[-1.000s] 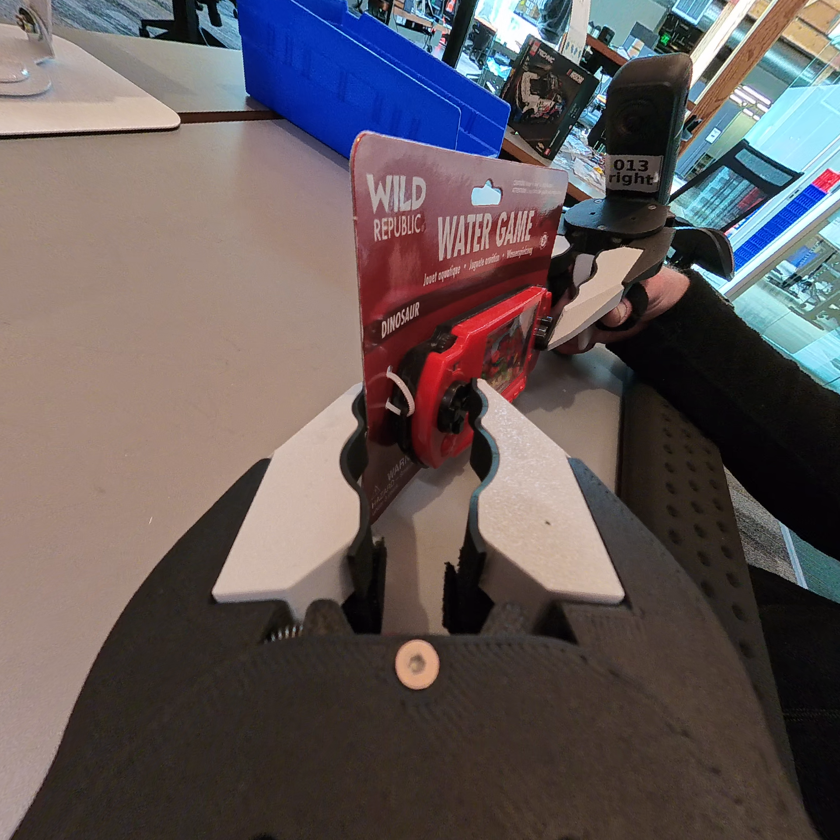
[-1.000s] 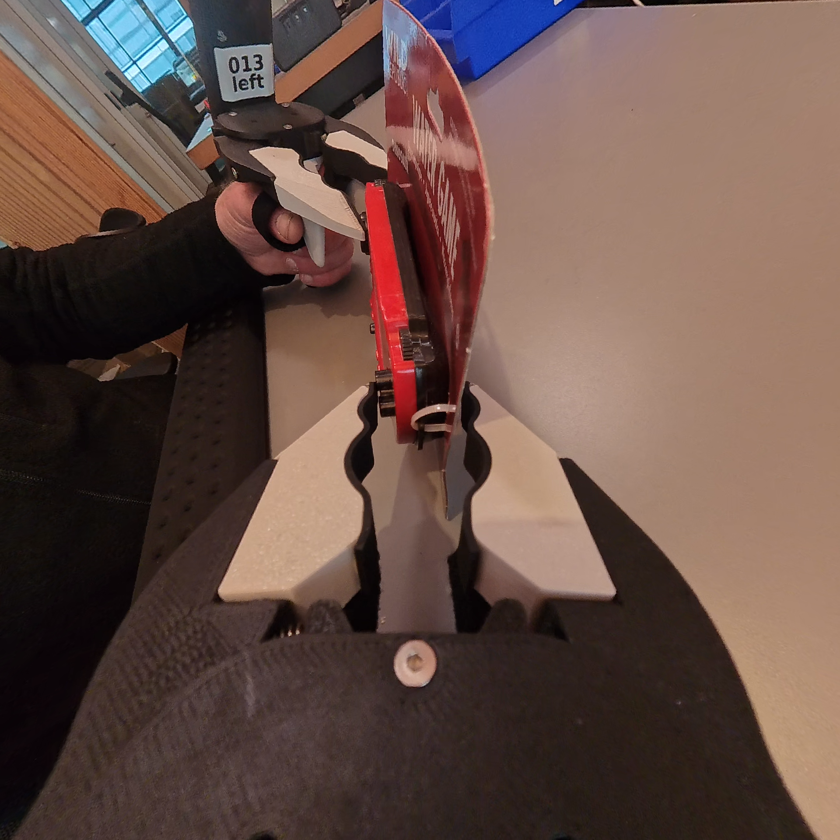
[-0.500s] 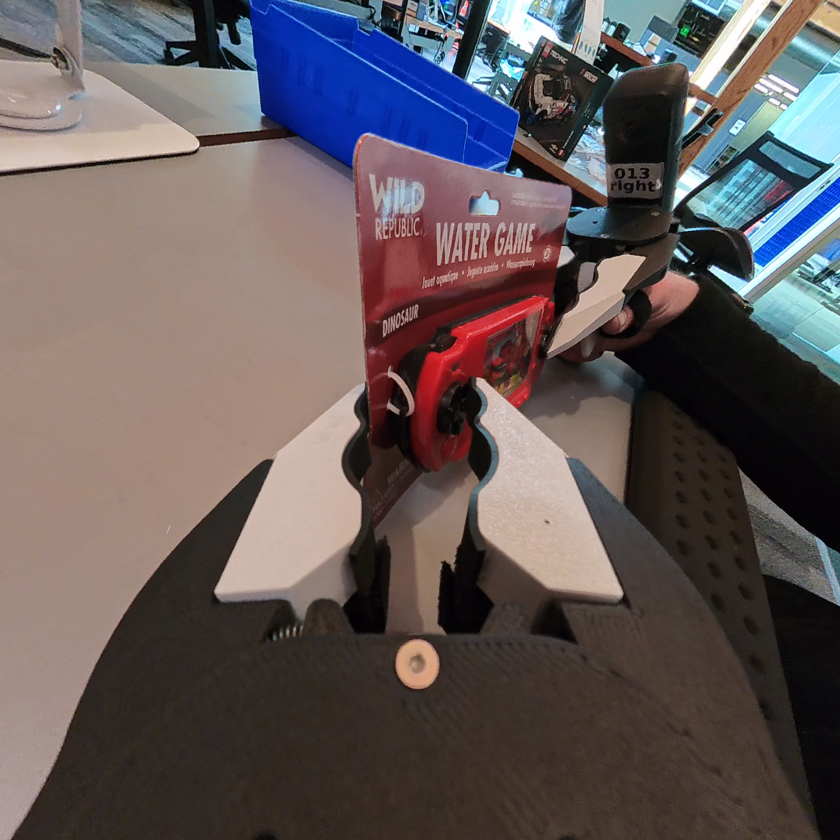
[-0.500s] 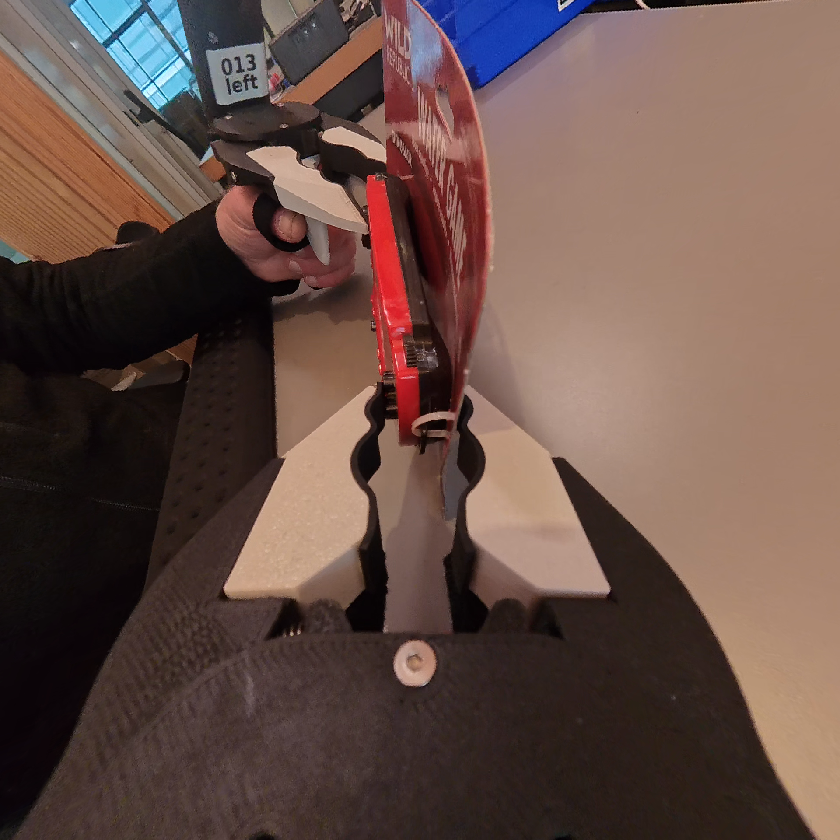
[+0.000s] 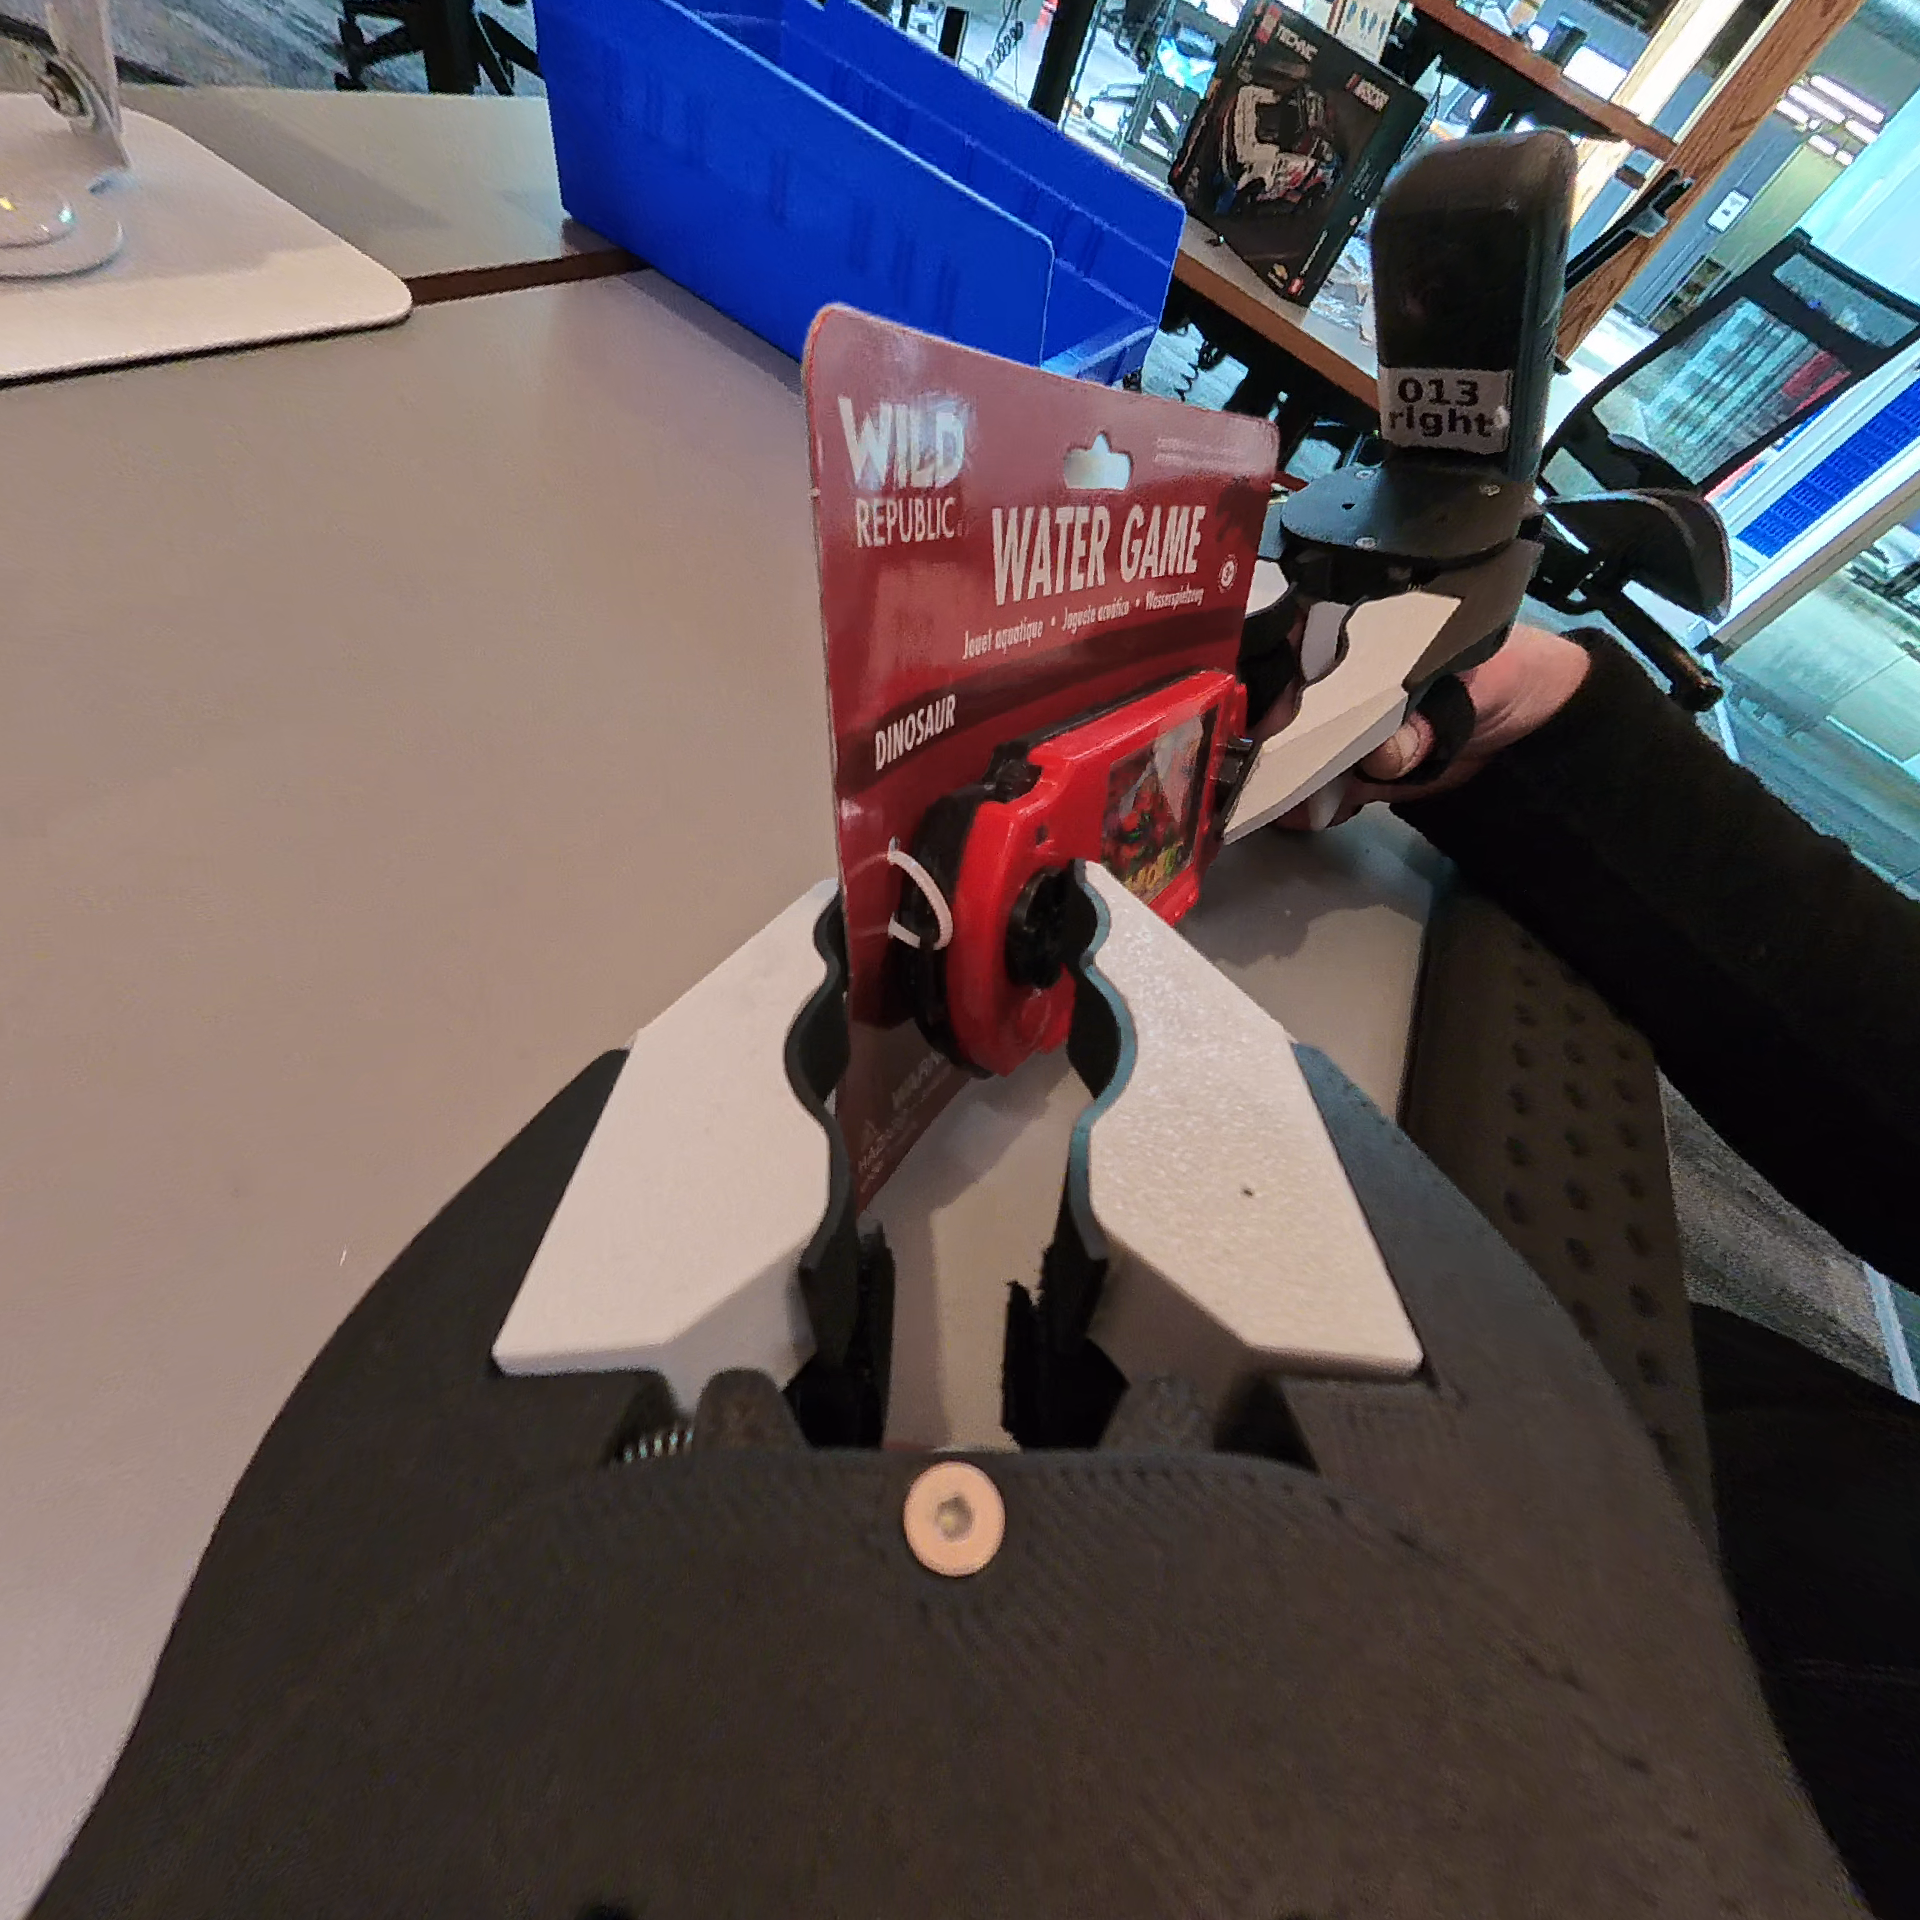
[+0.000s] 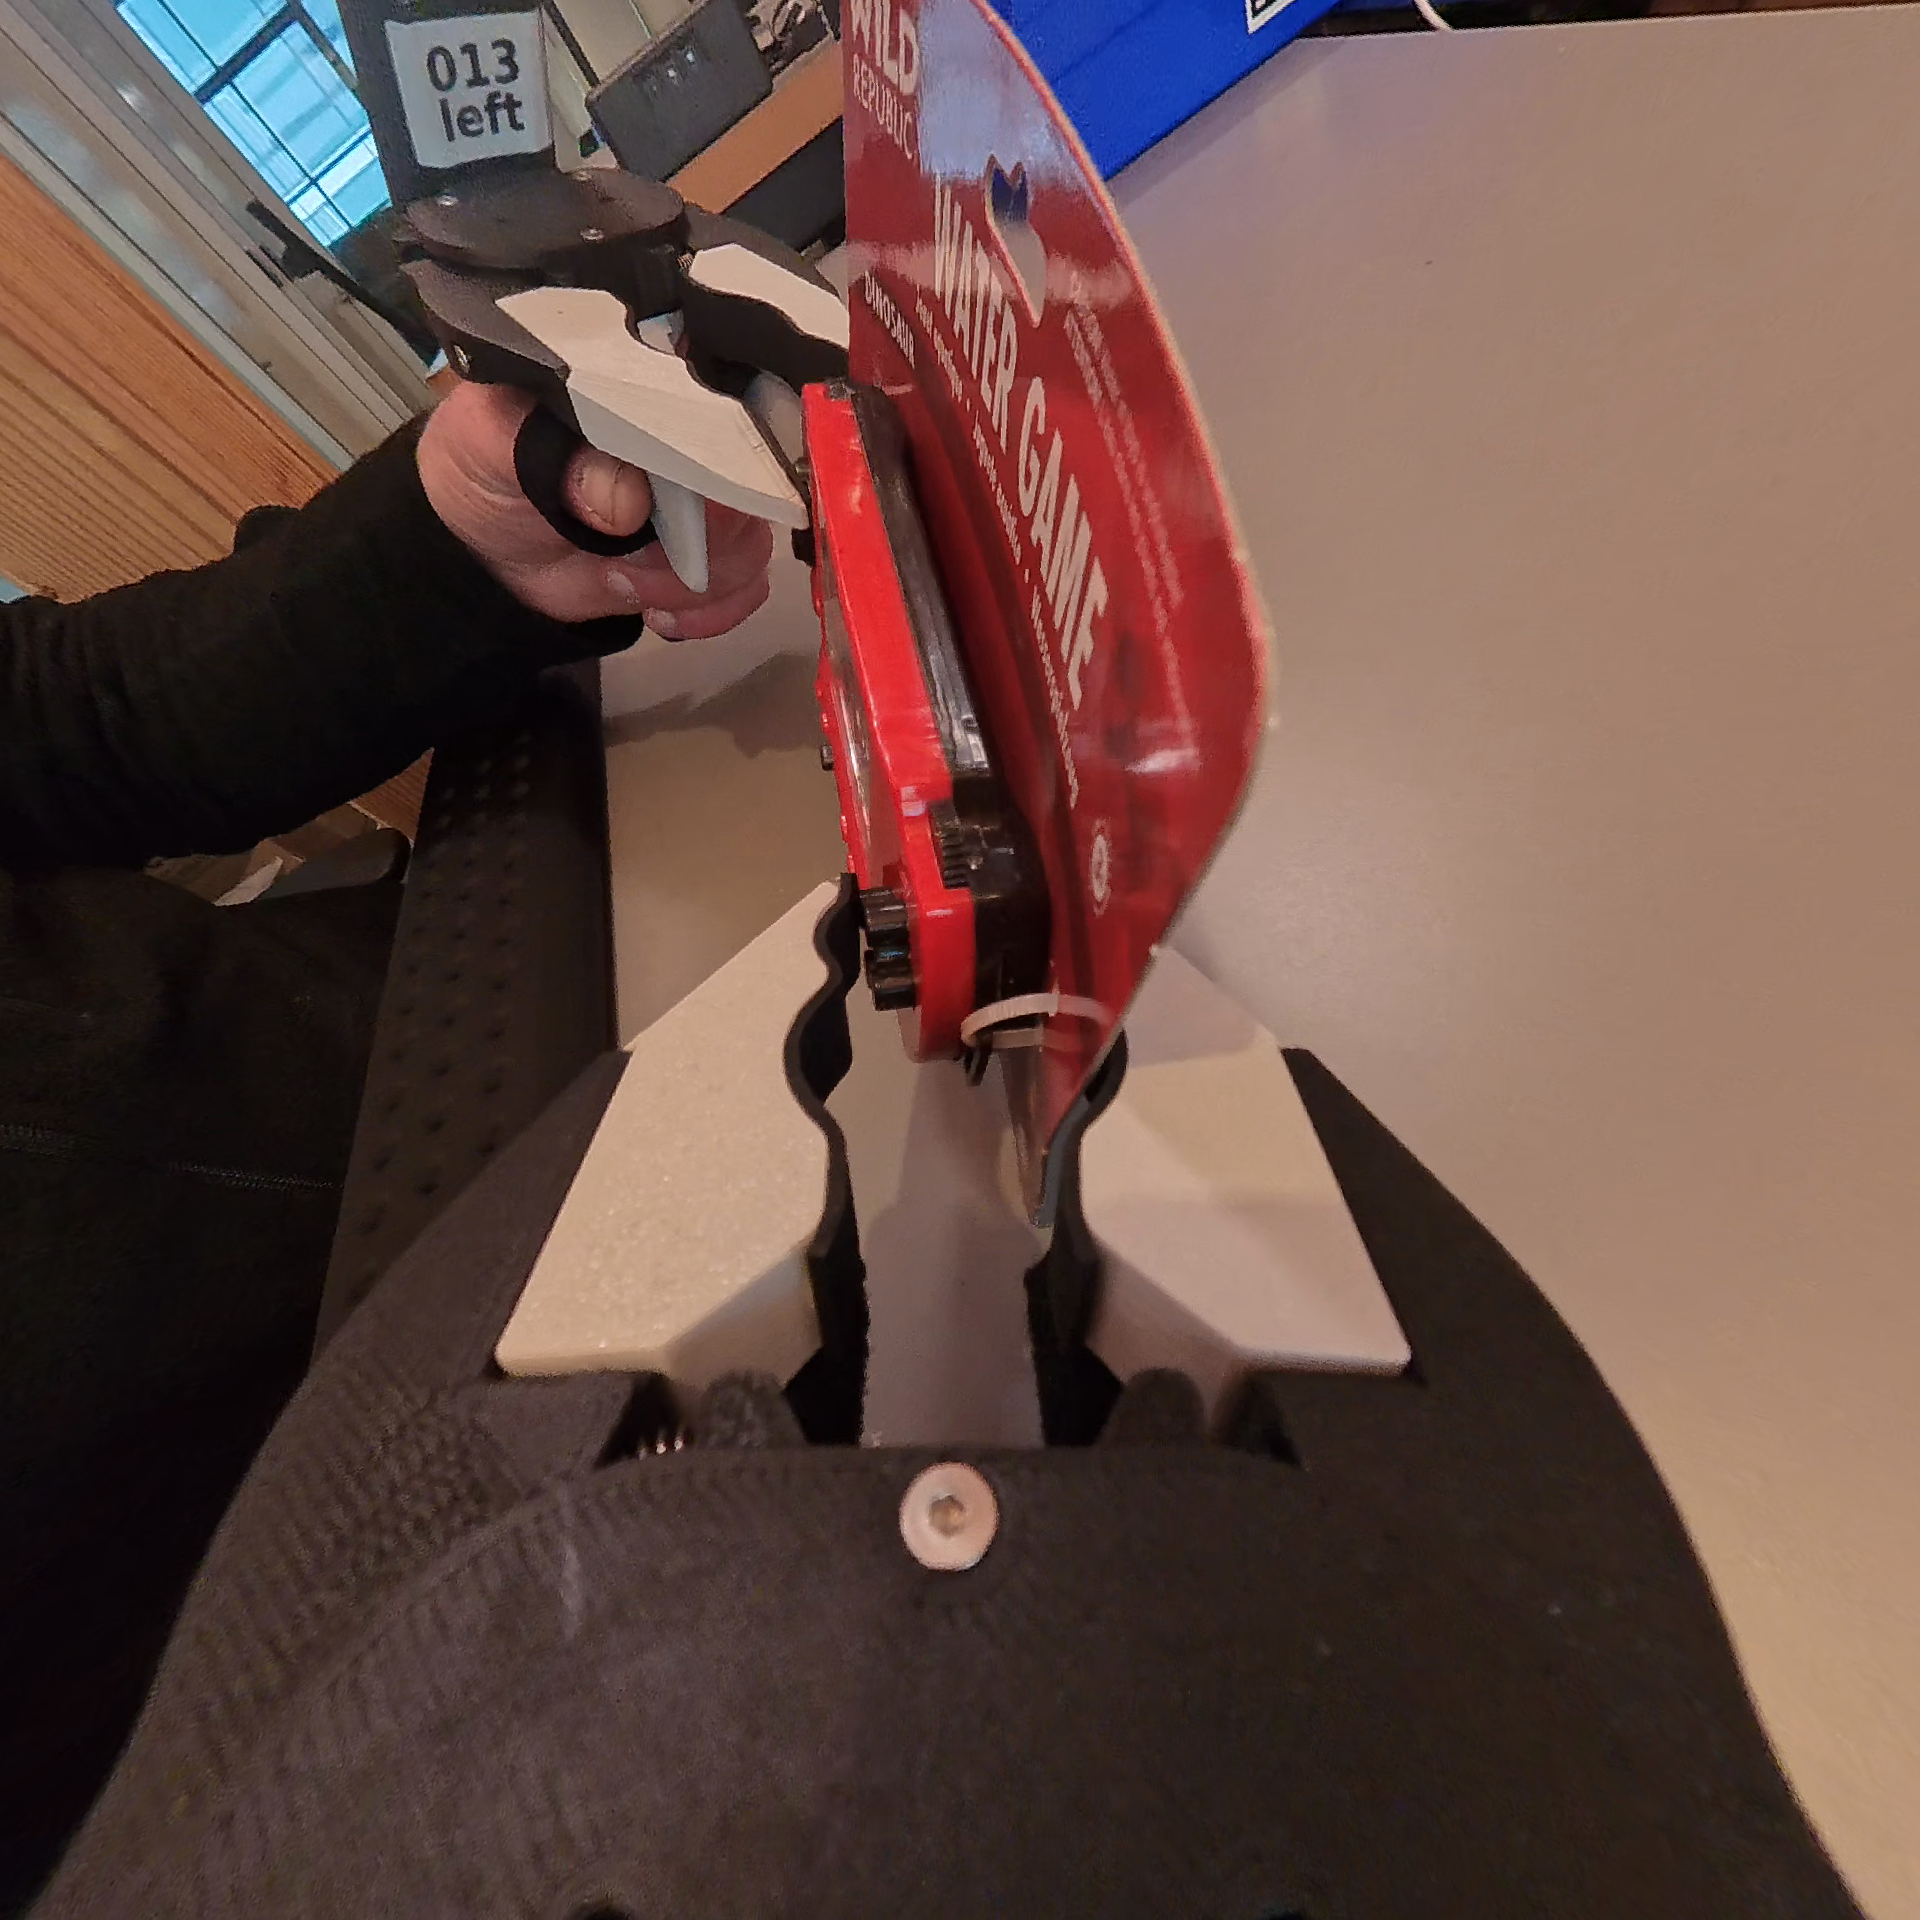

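A dark red backing card [image 5: 1039, 582] stands upright with a red handheld water game toy [image 5: 1091, 821] zip-tied to it. My left gripper [image 5: 956, 914] is shut on the near end of the toy and card. My right gripper [image 5: 1278, 717] grips the far end, held by a hand in a black sleeve. In the right wrist view, my right gripper [image 6: 997, 935] is shut on the toy [image 6: 894, 727] and the card [image 6: 1091, 520], which bows outward. The left gripper [image 6: 800, 416] clamps the other end. The package hangs between the two just above the grey table [image 5: 364, 727].
Blue plastic bins [image 5: 831, 187] stand at the table's back edge. A white flat base [image 5: 156, 260] lies at the back left. A black box with a car picture [image 5: 1288, 135] sits on a wooden desk behind. A black perforated surface [image 5: 1538, 1091] borders the table on the right.
Both grippers keep their hold. The package has turned a little, so more of the card's printed face shows in the right wrist view and the card bows more. The left gripper looks nearer there.
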